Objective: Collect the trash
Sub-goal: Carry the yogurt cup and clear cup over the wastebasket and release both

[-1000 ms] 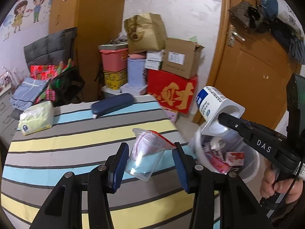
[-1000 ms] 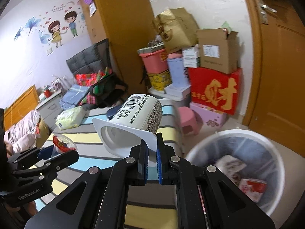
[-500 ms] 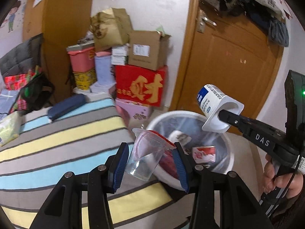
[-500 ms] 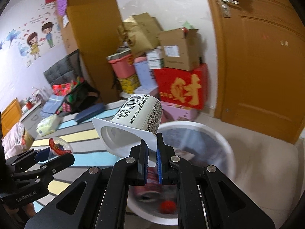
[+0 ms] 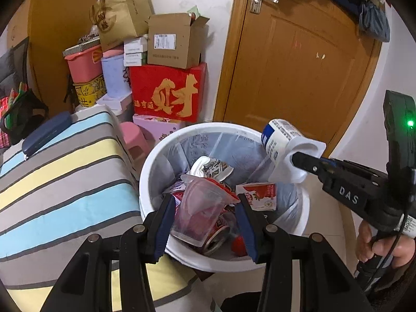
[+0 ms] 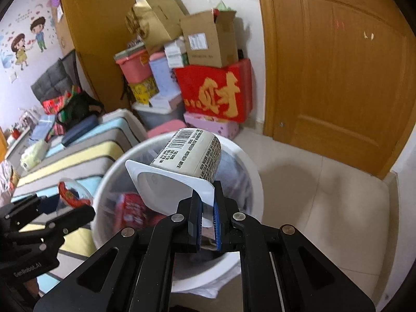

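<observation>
The mouth of the white trash bin is lying open beneath both grippers, though cartons and a red can are filling its floor. The striped bed edge is pressing against the bin's left rim, closing off passage on that side. Behind the bin, a pink stool and stacked boxes are blocking the way to the wall. To the bin's right, bare floor tiles are leaving free room up to the closed wooden door. The yogurt cup in the right gripper is occupying the space over the bin's right rim
</observation>
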Demonstrator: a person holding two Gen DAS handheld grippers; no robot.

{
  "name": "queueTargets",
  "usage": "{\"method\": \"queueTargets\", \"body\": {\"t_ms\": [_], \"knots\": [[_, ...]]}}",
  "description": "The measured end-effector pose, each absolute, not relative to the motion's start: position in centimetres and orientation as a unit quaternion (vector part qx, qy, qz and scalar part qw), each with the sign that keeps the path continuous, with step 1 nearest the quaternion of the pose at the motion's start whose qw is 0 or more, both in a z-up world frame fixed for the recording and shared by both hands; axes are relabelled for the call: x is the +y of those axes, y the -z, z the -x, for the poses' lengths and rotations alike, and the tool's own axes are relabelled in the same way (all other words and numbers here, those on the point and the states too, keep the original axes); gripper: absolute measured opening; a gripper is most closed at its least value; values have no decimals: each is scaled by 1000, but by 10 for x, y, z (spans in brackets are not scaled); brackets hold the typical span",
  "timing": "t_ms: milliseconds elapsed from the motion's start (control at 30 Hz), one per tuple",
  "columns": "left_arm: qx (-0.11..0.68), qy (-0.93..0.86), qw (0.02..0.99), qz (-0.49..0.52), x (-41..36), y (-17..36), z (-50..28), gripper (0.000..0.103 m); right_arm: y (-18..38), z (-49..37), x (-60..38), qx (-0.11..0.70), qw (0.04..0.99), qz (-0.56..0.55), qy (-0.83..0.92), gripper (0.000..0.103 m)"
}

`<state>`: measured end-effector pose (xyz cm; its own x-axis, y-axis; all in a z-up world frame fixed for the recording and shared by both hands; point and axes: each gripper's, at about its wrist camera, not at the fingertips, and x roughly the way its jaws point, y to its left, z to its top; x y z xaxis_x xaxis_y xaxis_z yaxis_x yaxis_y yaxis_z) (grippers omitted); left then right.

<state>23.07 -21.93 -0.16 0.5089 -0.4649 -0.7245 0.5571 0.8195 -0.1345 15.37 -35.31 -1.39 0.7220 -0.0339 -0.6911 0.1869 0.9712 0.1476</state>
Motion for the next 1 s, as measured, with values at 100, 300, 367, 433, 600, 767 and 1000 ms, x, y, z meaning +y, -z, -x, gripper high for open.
{"method": "queueTargets", "body": {"t_ms": [100,300,367,433,600,767,1000], "knots": [[405,297,863,-49,-223,7,-235,48,18,-154,-356,376,920,-99,56,7],[407,301,860,-64,-232,12,-236,56,20,-153,-359,384,917,-90,54,10],[408,300,860,-62,-232,13,-237,63,21,-154,-359,389,915,-82,62,20],[408,296,861,-56,-230,13,-236,63,22,-154,-361,391,915,-77,71,32],[404,298,863,-61,-228,8,-231,63,19,-148,-361,385,917,-84,62,38],[395,292,869,-59,-221,0,-221,63,11,-138,-356,370,923,-89,58,38],[384,280,878,-53,-205,-10,-203,63,2,-128,-343,350,930,-95,54,38]]}}
